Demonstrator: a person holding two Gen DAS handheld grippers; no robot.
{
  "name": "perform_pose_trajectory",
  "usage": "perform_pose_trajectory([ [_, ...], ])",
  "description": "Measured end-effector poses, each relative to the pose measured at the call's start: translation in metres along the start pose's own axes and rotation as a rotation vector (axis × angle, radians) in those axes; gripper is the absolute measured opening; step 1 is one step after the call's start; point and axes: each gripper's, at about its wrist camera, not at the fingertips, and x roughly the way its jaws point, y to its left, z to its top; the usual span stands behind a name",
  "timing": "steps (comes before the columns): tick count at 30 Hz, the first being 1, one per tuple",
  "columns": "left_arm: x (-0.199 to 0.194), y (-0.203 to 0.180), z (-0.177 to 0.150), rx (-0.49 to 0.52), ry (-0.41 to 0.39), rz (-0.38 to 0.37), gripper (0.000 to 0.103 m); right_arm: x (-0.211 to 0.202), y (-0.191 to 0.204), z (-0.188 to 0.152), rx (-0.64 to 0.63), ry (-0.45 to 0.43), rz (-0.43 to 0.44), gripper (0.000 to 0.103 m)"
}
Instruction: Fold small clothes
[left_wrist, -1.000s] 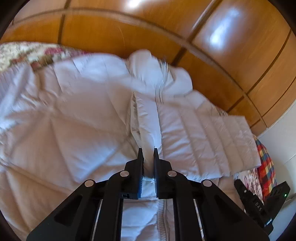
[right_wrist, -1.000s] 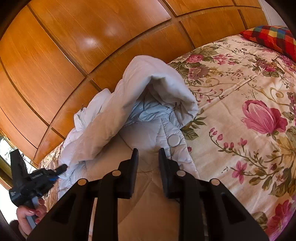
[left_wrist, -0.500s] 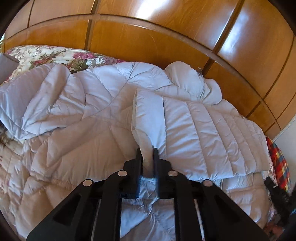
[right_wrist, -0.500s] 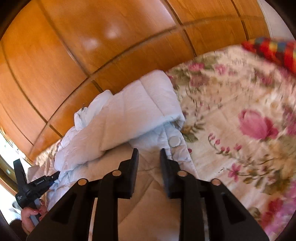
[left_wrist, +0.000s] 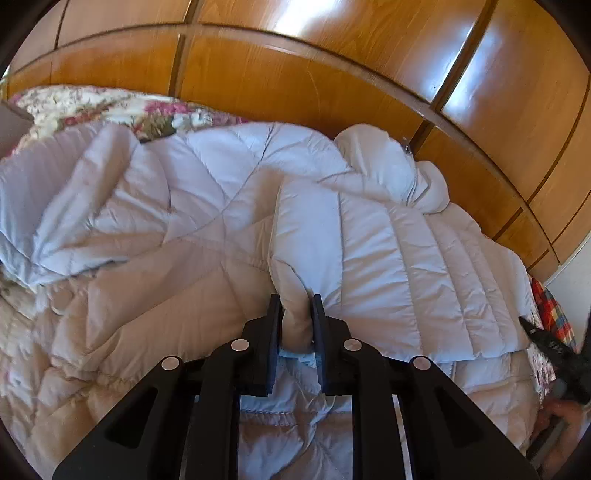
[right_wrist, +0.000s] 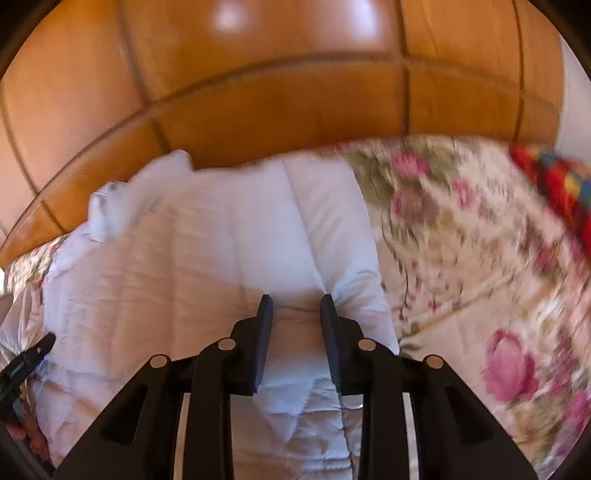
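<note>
Presently the pale quilted jacket (left_wrist: 388, 258) lies spread across the floral bedspread (right_wrist: 461, 258), its hood (left_wrist: 369, 147) up against the wooden panelling (left_wrist: 295, 85). One side panel is folded inward over the body.

Left gripper (left_wrist: 295, 306): jaws narrow, pinching the bunched corner of that folded panel; fabric fills the gap between the pads.

Right gripper (right_wrist: 295, 306): jaws partly open above the jacket's other edge. The right wrist view is motion-blurred, so I take it that nothing is held, though cloth shows between the jaws.

Risks, as judged:
- The puffy, slick shell may slip out of the narrow left pinch, and the folded panel would spring back open.
- The padding resists creasing, so a fold let go too early is likely to bulge or unroll.
- A right-hand grasp that catches only the top layer would drag the fold askew.

Surroundings: a plaid cushion (right_wrist: 554, 184) sits at the bed's far right, well apart from the jacket. The panelling close behind the hood leaves little room on that side. The soft bedspread gives no firm surface to press a fold against.
</note>
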Motion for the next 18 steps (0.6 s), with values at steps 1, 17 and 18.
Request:
perform_pose_trajectory([
  [1, 0.001, 0.0, -0.001, 0.0, -0.001, -0.001, 0.016, 0.003, -0.002, -0.002, 0.009, -0.006, 0.006, 0.025],
  [17, -0.098, 0.043, 0.002, -0.09, -0.223, 0.024, 0.07, -0.059, 0.042, -0.014, -0.168, -0.172, -0.018, 0.067],
  [18, -0.109, 0.053, 0.004, -0.092, -0.256, 0.082, 0.07, -0.064, 0.047, -0.018, -0.176, -0.161, -0.001, 0.067],
])
